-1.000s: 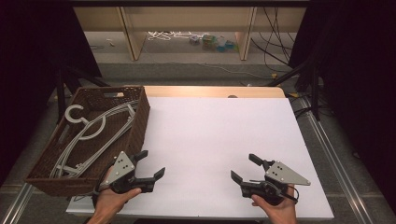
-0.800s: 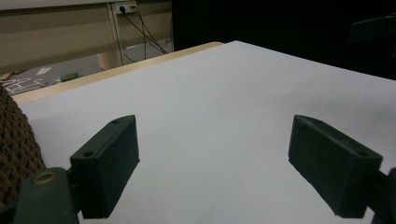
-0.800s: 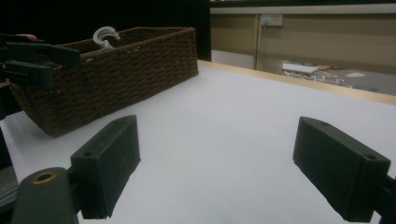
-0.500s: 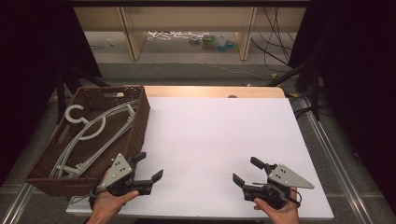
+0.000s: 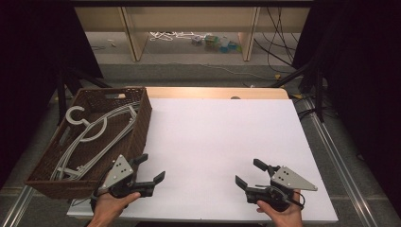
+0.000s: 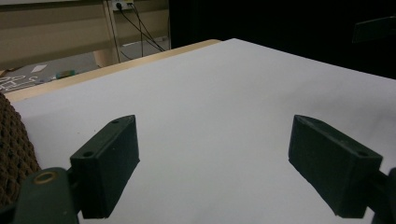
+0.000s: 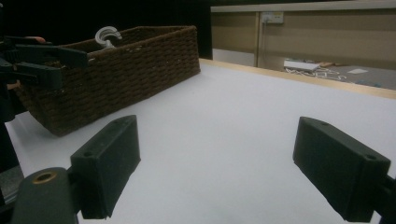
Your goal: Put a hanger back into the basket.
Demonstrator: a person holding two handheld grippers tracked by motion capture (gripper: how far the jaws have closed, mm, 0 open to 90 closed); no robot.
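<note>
A dark brown wicker basket (image 5: pixel 143 124) stands at the table's left side with several white plastic hangers (image 5: pixel 94 133) lying in it. My left gripper (image 5: pixel 151 167) is open just right of the basket's near corner, low over the white table top (image 5: pixel 222 137), and nothing is between its jaws. My right gripper (image 5: pixel 248 172) is open near the front edge at the right, also holding nothing. In the left gripper view the gripper (image 6: pixel 219 158) faces bare table, with the basket's weave (image 6: pixel 11 154) at the left edge. In the right gripper view the gripper (image 7: pixel 219 163) faces the basket (image 7: pixel 126 70), a hanger hook (image 7: pixel 106 35) and the left gripper (image 7: pixel 42 60).
Beyond the table's far wooden edge (image 5: pixel 213 92) is a floor with shelf legs, cables and small clutter (image 5: pixel 213 41). Dark stands and curtains flank both sides. Metal rails (image 5: pixel 331 151) run along the table's right side.
Both grippers have drifted only slightly toward the near edge. Their jaws stay open, and the basket and hangers have not moved.
</note>
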